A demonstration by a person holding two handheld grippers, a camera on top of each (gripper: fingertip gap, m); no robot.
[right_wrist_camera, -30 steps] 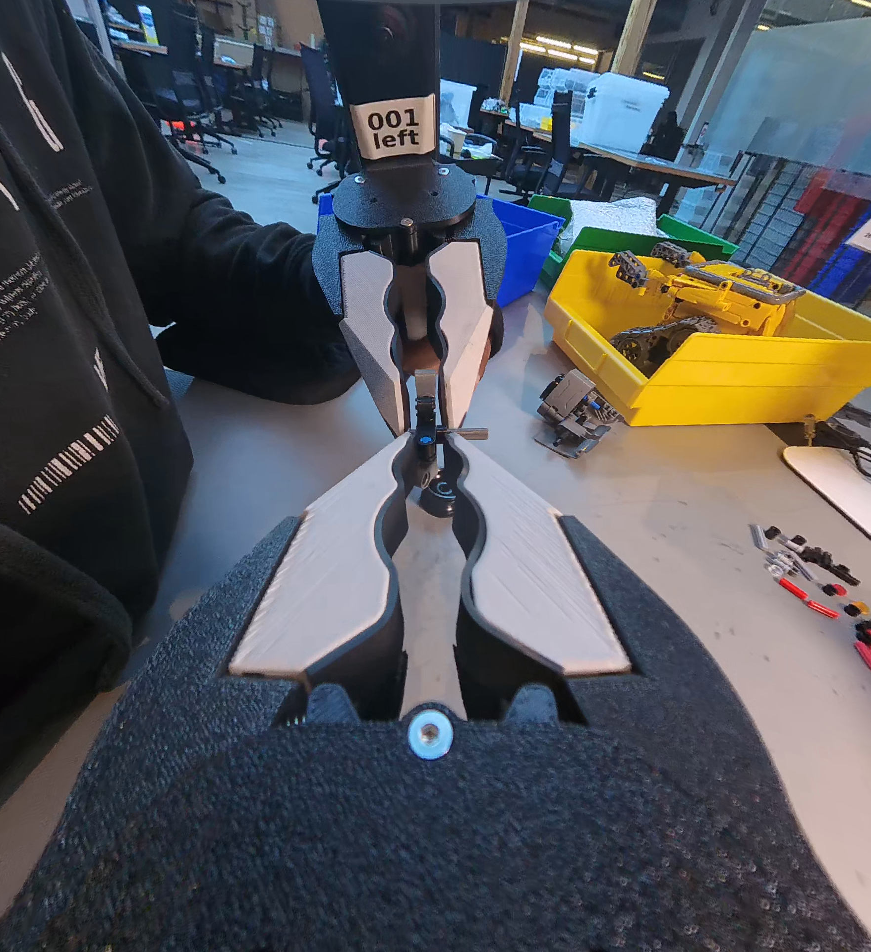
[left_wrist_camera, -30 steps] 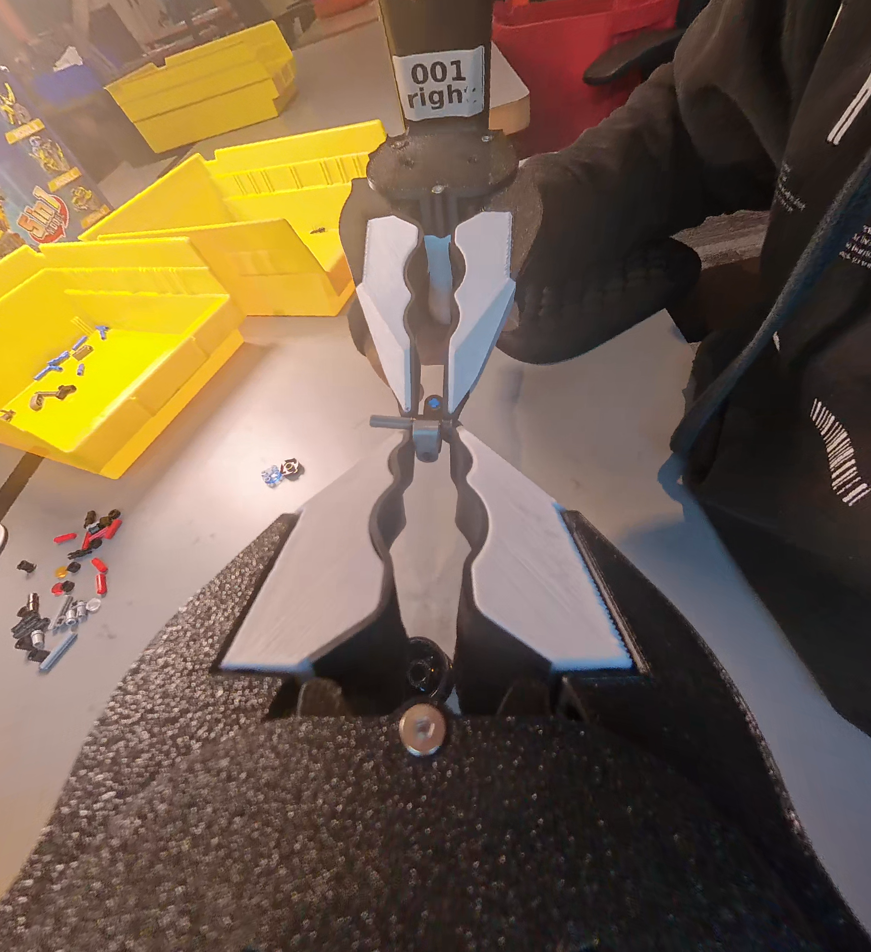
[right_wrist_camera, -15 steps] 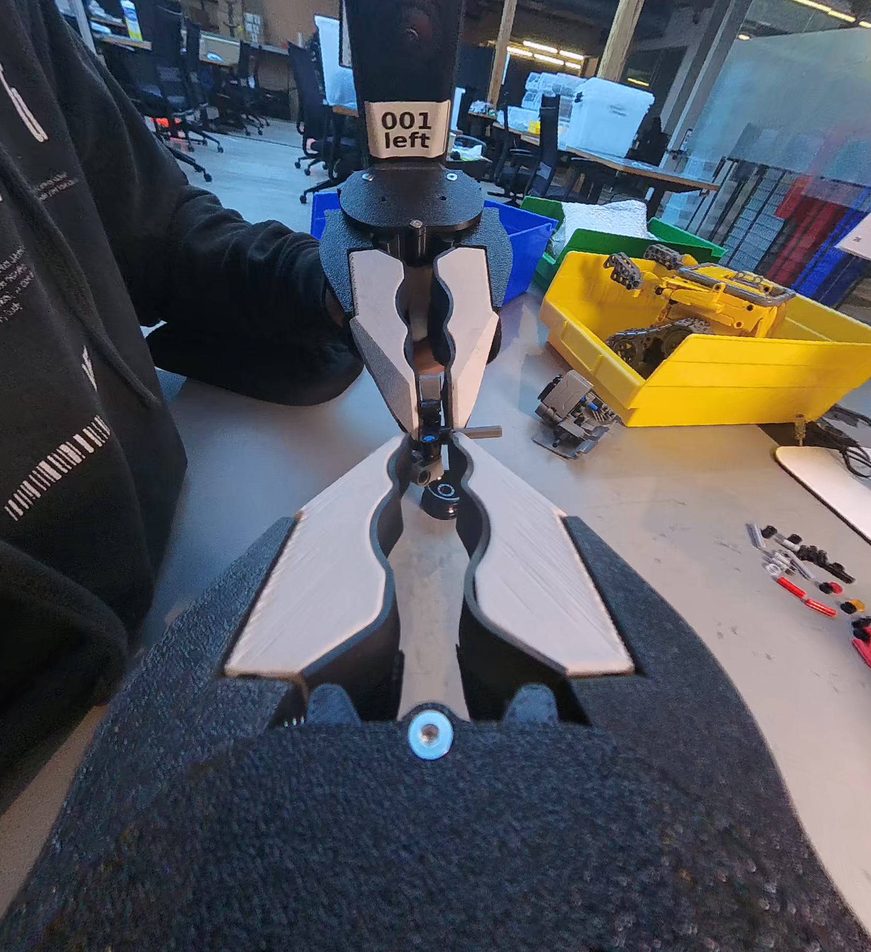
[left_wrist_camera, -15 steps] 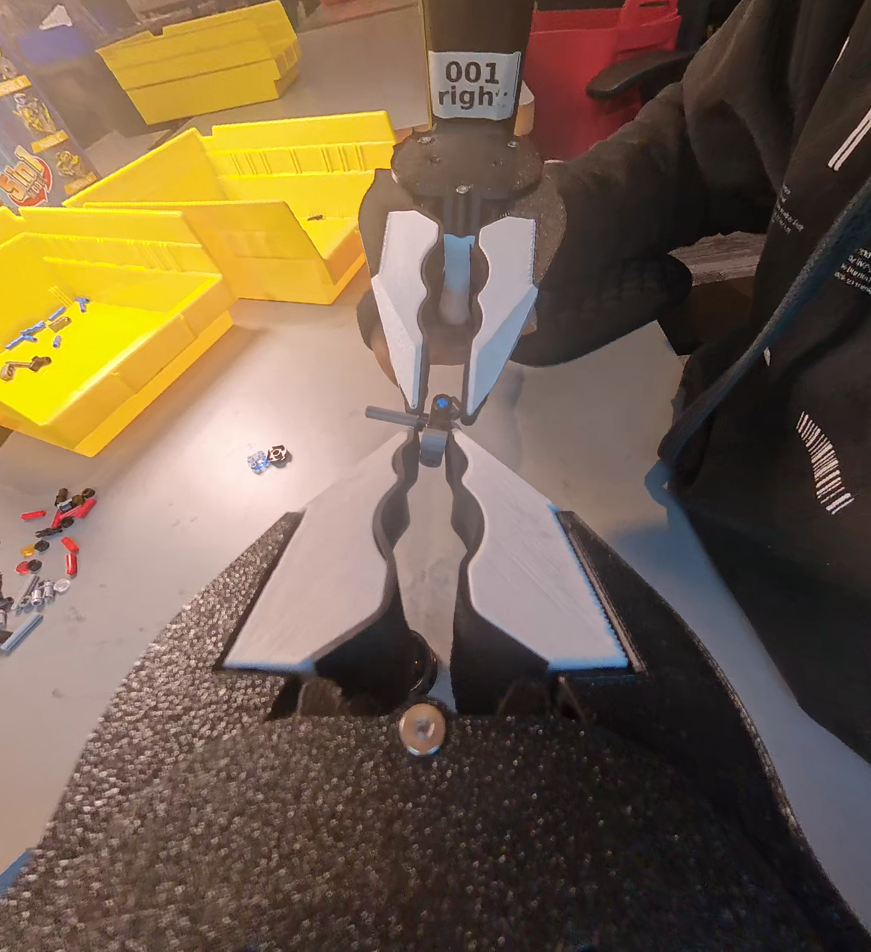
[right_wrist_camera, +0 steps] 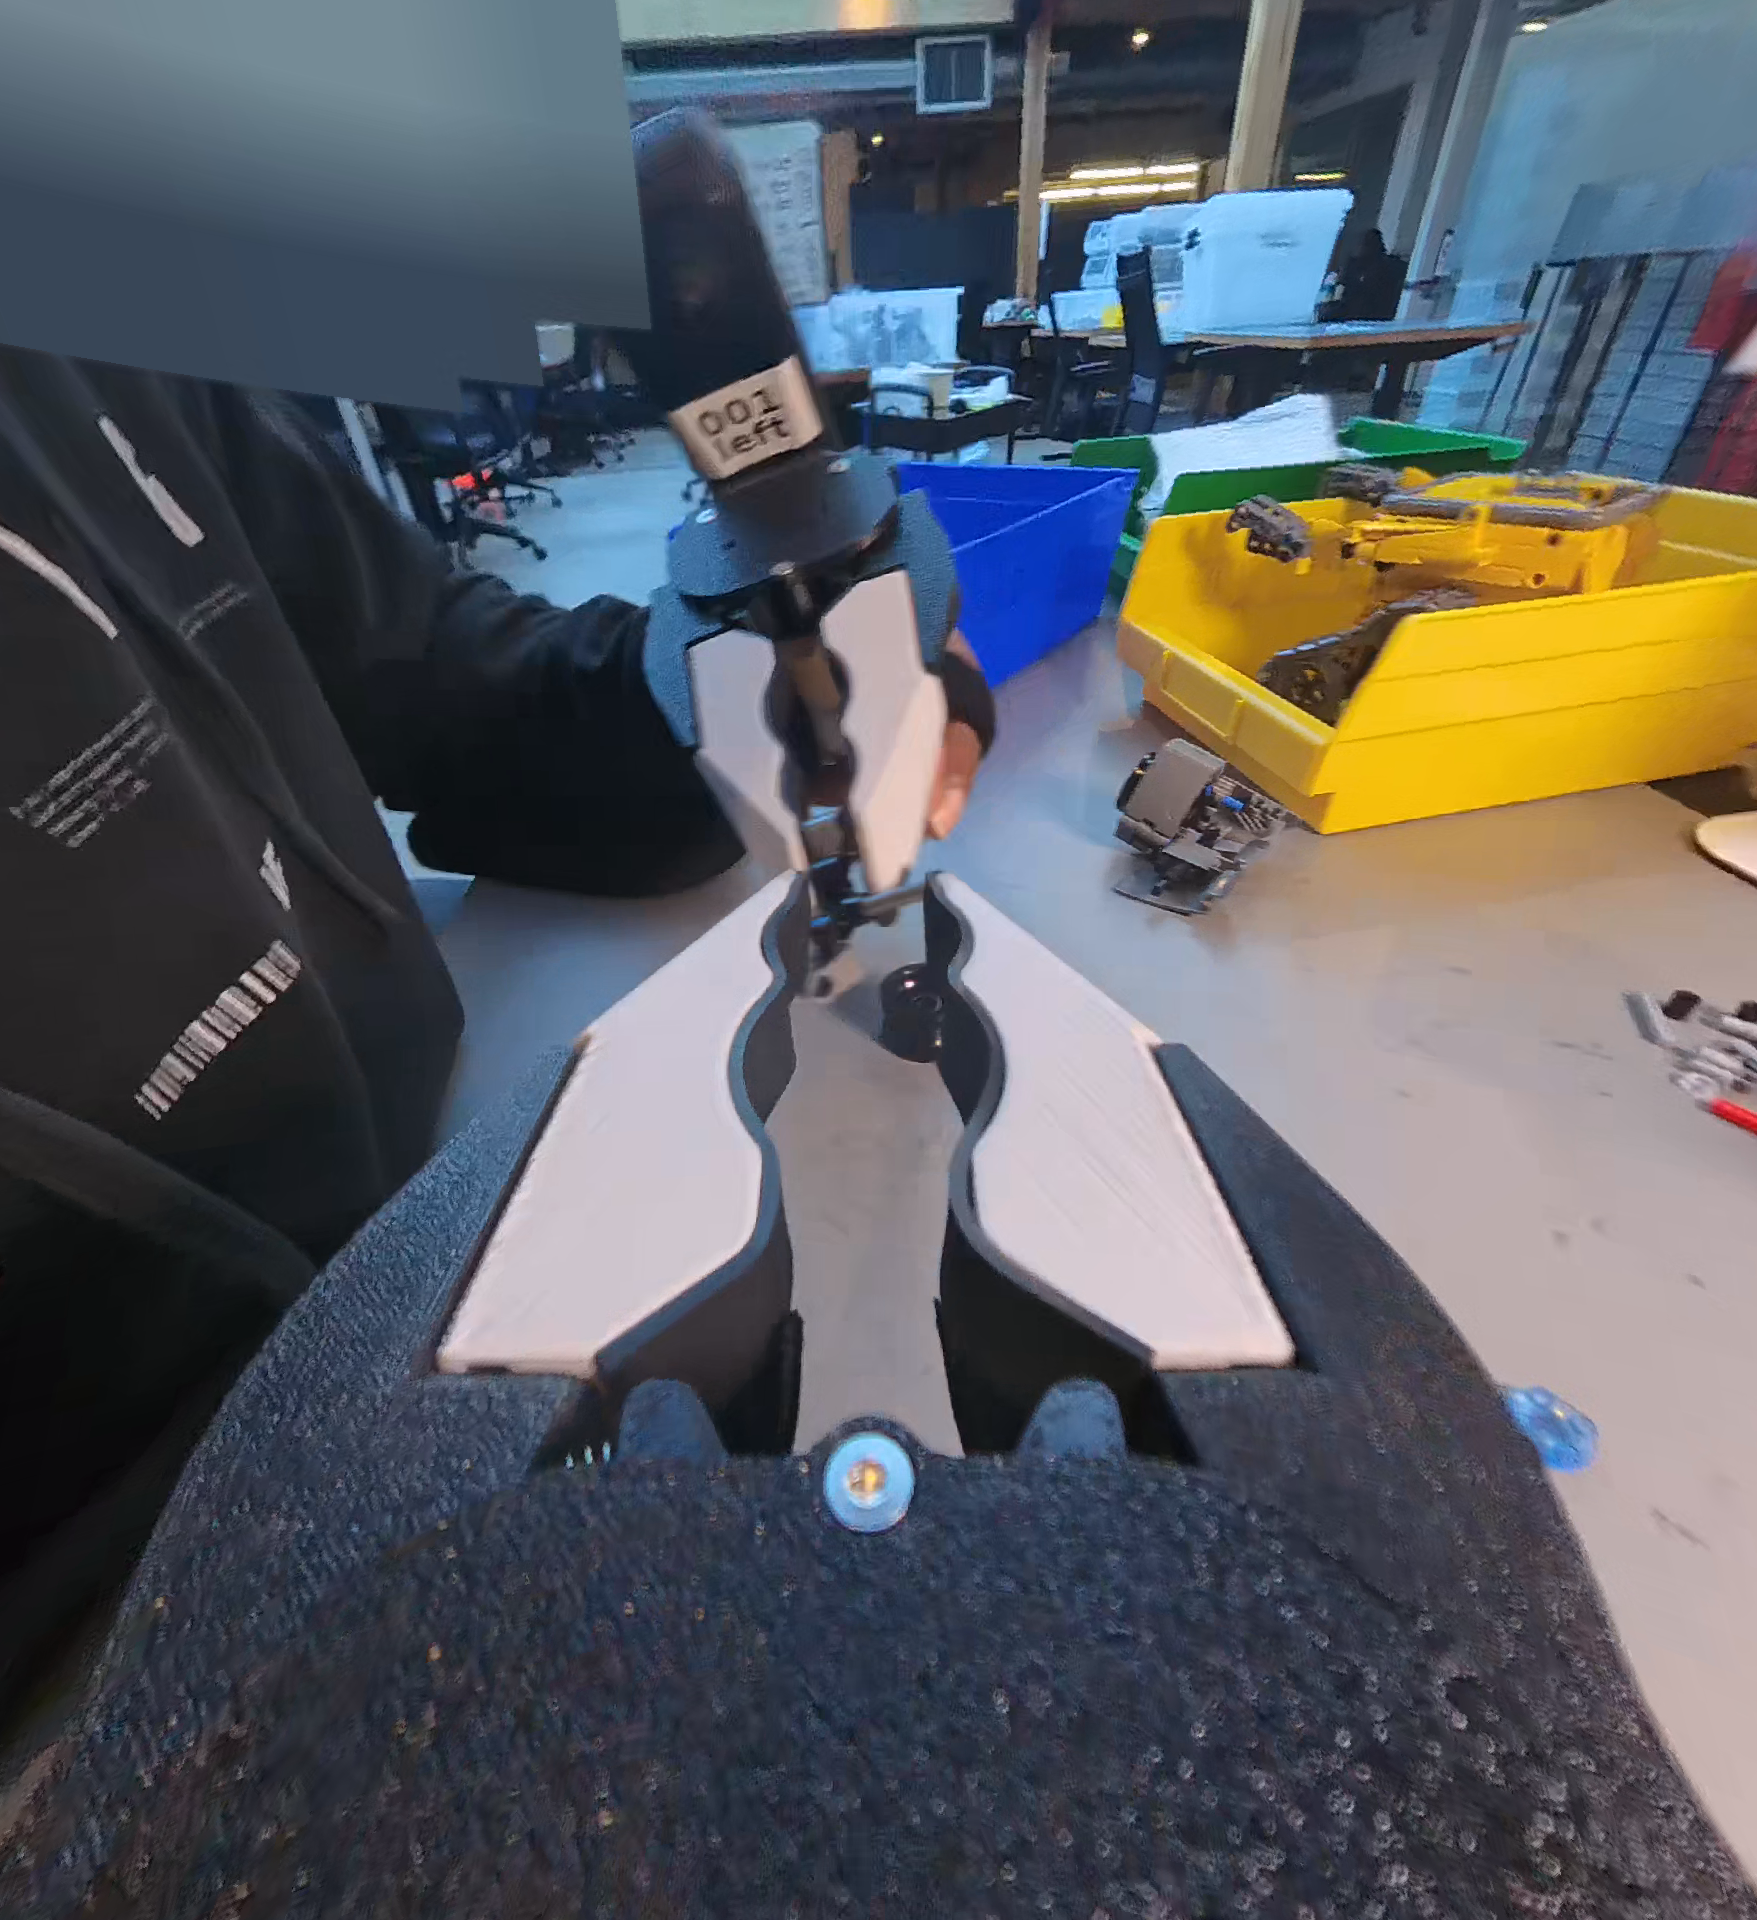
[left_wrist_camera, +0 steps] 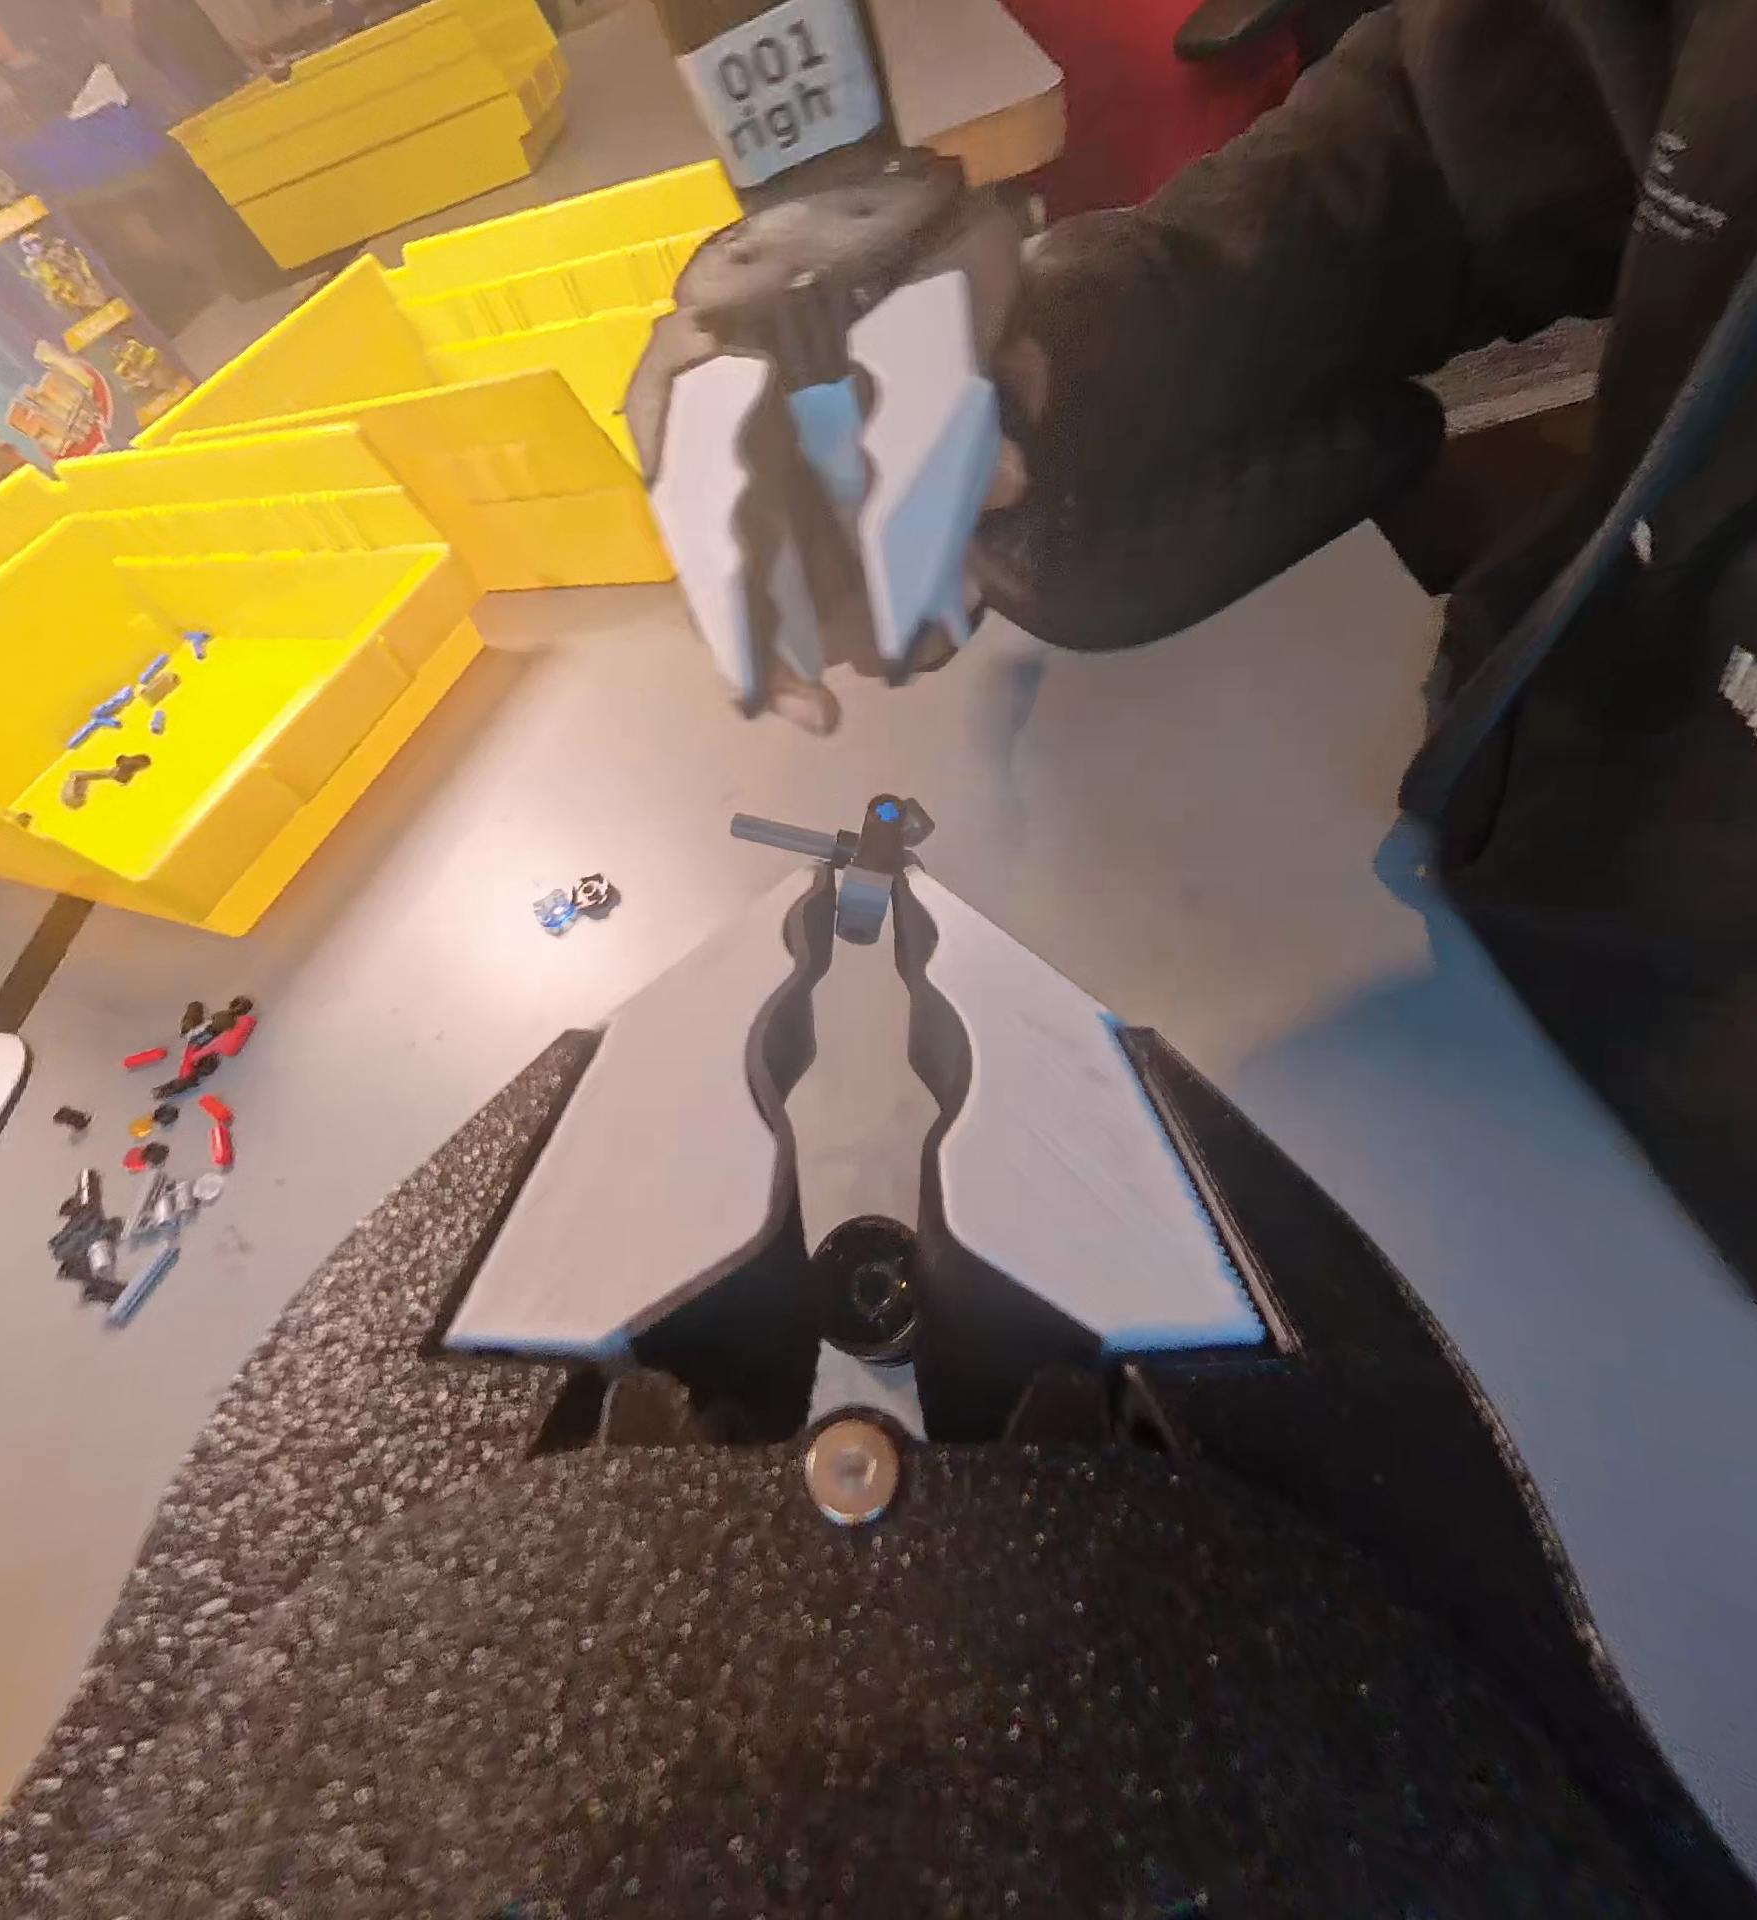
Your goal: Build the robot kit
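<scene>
Two handheld grippers face each other over a grey table [left_wrist_camera: 1113, 831]. The left gripper [left_wrist_camera: 866, 894] has its fingertips pressed onto a small assembly [left_wrist_camera: 879, 842] of toy-brick parts: a grey connector pinched between the tips, a black piece with a blue pin end above it, and a thin grey axle sticking out to one side. The assembly is held clear of the tabletop, in front of the person's dark sleeve.

The right gripper [left_wrist_camera: 822, 665] hangs a little beyond and above that assembly, not touching it. Its jaws stand spread with a clear gap and nothing between them. In the right wrist view the assembly appears near the tip of one of the right gripper's fingers, yet the left wrist view shows them apart.

Below the grippers a small black wheel [right_wrist_camera: 910, 1013] lies on the table. A tiny blue and black piece [left_wrist_camera: 573, 899] sits just to the side, and a scatter of loose parts [left_wrist_camera: 157, 1143] in red, black and grey lies farther off. Yellow bins [left_wrist_camera: 178, 727] stand beyond, one with a few small pieces inside. On the other side are a grey built unit [right_wrist_camera: 1186, 821], a yellow bin wall [right_wrist_camera: 1476, 727] enclosing a yellow tracked model [right_wrist_camera: 1425, 561], and a blue bin [right_wrist_camera: 1019, 561].
</scene>
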